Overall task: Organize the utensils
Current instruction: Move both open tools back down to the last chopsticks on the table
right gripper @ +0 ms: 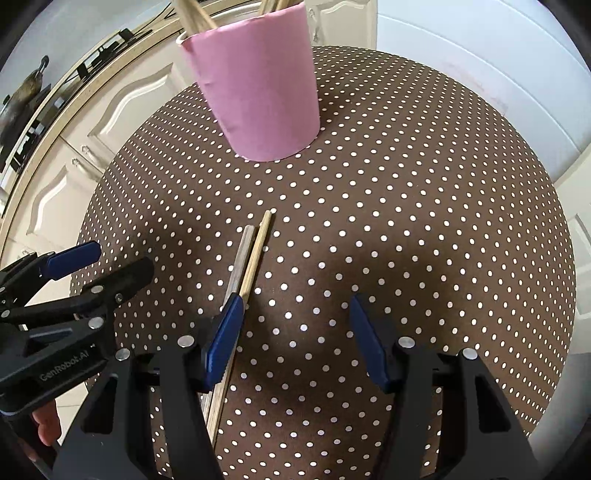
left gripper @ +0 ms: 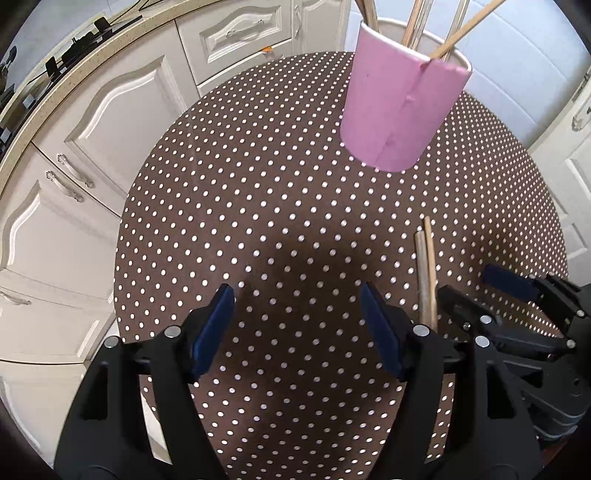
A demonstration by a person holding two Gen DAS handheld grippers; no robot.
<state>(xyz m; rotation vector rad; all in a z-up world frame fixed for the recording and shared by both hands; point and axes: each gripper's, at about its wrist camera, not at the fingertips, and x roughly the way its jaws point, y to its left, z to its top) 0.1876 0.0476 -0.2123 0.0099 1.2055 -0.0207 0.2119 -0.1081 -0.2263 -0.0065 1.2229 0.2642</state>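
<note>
Two sticks (right gripper: 255, 251), one grey and one pale wood, lie side by side and touching on the polka-dot surface (right gripper: 406, 206), near its front edge; we see their far tips pointing toward the pink cup (right gripper: 258, 92). We note that the cup stands upright toward the far edge of the surface and holds several more sticks (left gripper: 458, 33) leaning out over its rim. Our right claw (right gripper: 295, 332) hangs low over the surface with its jaws spread wide and nothing between them; its left blue pad (right gripper: 225, 339) sits over the near part of the two sticks, though we cannot tell whether it touches them. Our left claw (left gripper: 297, 325) is likewise released and empty, hovering just to the left of the sticks (left gripper: 426, 273), which run past the outside of its right finger. White cabinets (left gripper: 110, 110) stand beyond the left edge of the surface.
</note>
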